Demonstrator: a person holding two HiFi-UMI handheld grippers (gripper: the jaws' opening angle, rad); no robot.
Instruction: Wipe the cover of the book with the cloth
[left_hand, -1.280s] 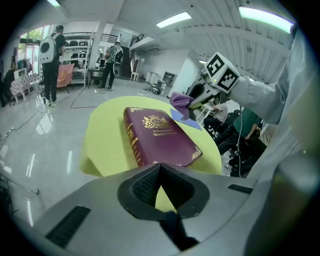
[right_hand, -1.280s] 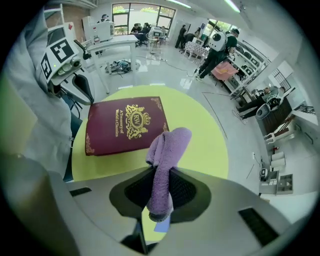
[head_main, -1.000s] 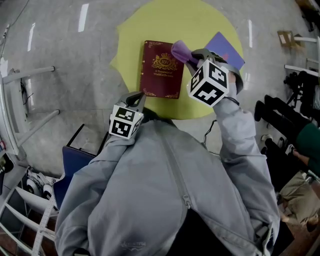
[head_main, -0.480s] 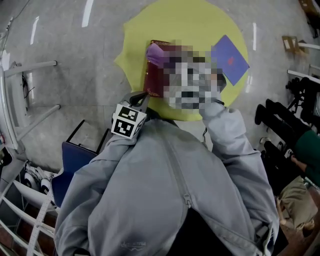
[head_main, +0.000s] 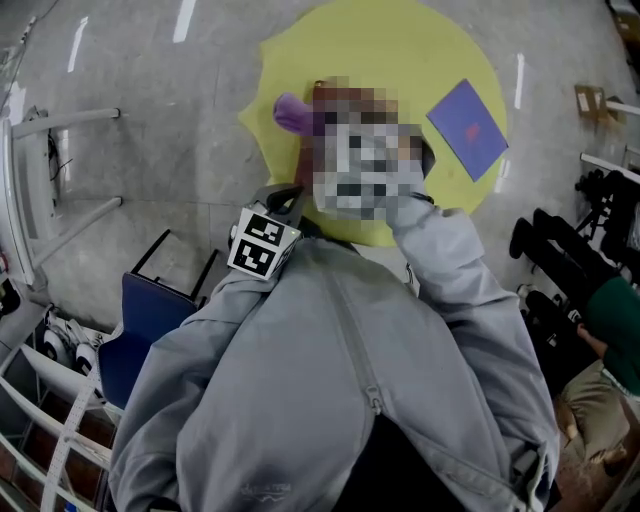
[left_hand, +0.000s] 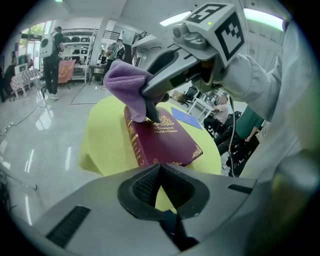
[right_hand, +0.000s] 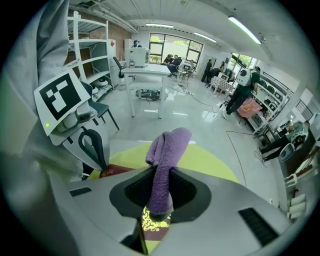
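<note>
Right gripper view: right gripper (right_hand: 159, 172) clenched on purple cloth (right_hand: 167, 150), pressing it onto maroon book (left_hand: 162, 140) cover. Left gripper (left_hand: 160, 167) closed, empty, near book's edge.

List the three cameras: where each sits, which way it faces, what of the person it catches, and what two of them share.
Head view: on the head, steeply down at the yellow table; grey jacket, left gripper.
Left gripper view: behind its shut, empty jaws, facing the book; right gripper, sleeve.
Right gripper view: behind jaws shut on the cloth, facing the room; left gripper.
Shared: both gripper views show the book and cloth.
</note>
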